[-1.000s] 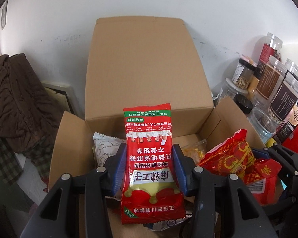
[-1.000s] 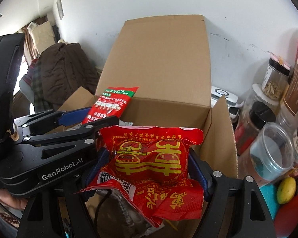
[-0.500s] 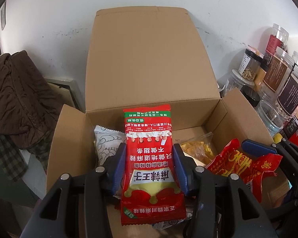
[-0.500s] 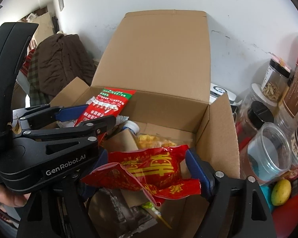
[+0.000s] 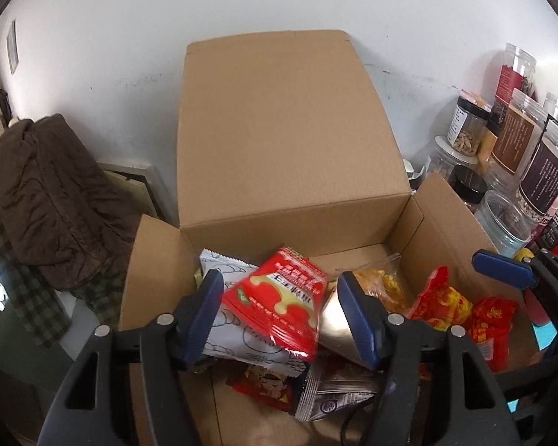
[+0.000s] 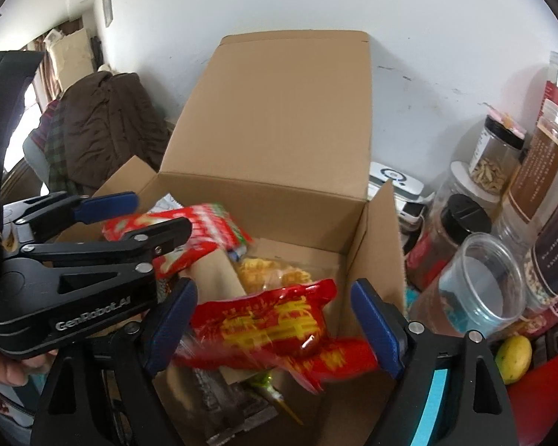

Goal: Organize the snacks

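Note:
An open cardboard box [image 5: 290, 219] holds several snack packets. My left gripper [image 5: 284, 316] is open over the box; a red spicy-strip packet [image 5: 279, 308] tips forward between its jaws, loose, onto a white packet [image 5: 238, 338]. My right gripper [image 6: 275, 327] is open; a red-and-gold candy bag [image 6: 268, 330] is blurred, falling between its jaws into the box [image 6: 275, 200]. That bag also shows in the left wrist view [image 5: 461, 308]. A clear bag of yellow crisps [image 6: 271, 275] lies deeper inside.
Tall plastic jars [image 5: 532, 171] and an empty clear cup [image 6: 480, 293] stand right of the box. A yellow fruit [image 6: 513, 353] lies at the right. A brown coat [image 5: 44, 193] hangs on a chair at the left. The box's rear flap stands against the white wall.
Both grippers have opened and let go of their packets. The red strip packet has tipped down into the box, and the candy bag has dropped lower between the right jaws.

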{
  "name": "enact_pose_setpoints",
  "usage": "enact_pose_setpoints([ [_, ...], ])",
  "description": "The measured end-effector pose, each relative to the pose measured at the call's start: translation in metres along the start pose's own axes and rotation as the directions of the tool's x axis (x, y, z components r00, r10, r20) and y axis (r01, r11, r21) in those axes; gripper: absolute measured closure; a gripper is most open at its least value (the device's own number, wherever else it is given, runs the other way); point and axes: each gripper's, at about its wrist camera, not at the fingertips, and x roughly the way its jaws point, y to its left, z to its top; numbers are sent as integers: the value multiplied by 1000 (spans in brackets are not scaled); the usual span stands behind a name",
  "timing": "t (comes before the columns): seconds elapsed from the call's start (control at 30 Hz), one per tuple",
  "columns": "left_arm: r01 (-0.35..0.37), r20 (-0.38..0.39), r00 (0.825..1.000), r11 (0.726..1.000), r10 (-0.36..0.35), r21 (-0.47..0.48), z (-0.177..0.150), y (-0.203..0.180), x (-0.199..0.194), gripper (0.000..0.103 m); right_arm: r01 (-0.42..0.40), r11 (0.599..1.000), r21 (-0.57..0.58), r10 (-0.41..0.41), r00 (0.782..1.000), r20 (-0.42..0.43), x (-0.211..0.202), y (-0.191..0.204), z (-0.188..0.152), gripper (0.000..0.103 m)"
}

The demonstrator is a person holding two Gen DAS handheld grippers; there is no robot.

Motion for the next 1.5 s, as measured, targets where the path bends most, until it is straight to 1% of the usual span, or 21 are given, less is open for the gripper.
enact_pose_setpoints([
  [0.33,14,30,999,1000,-14,-8,0,0,-23,40,-4,1000,5,3,999,46,-21,0,1,18],
  [0.47,3,50,999,1000,-3,-12,1,1,-40,40,19,1000,-10,-18,997,76,-38,3,1,18],
  [0.6,1,84,996,1000,0,-21,3,2,-66,40,36,999,-19,-34,994,107,-58,8,5,18],
  [0.77,-12,139,990,1000,15,-23,3,5,-105,40,56,998,-33,-50,986,159,-92,18,7,18],
  [0.93,-21,197,980,999,27,-31,-1,10,-146,40,80,996,-33,-70,973,222,-128,28,4,18],
  [1.13,-29,256,966,999,36,-32,-16,12,-196,40,90,996,-27,-78,954,290,-171,40,-5,18],
  [1.3,-39,297,954,999,44,-25,-37,9,-231,39,97,995,-16,-86,937,339,-204,51,-19,18],
  [1.4,-28,306,951,999,33,-22,-52,8,-246,39,96,995,-14,-84,927,365,-222,58,-29,18],
  [1.5,-40,307,951,999,45,-23,-68,8,-256,39,88,996,-20,-74,920,384,-235,65,-39,18],
])
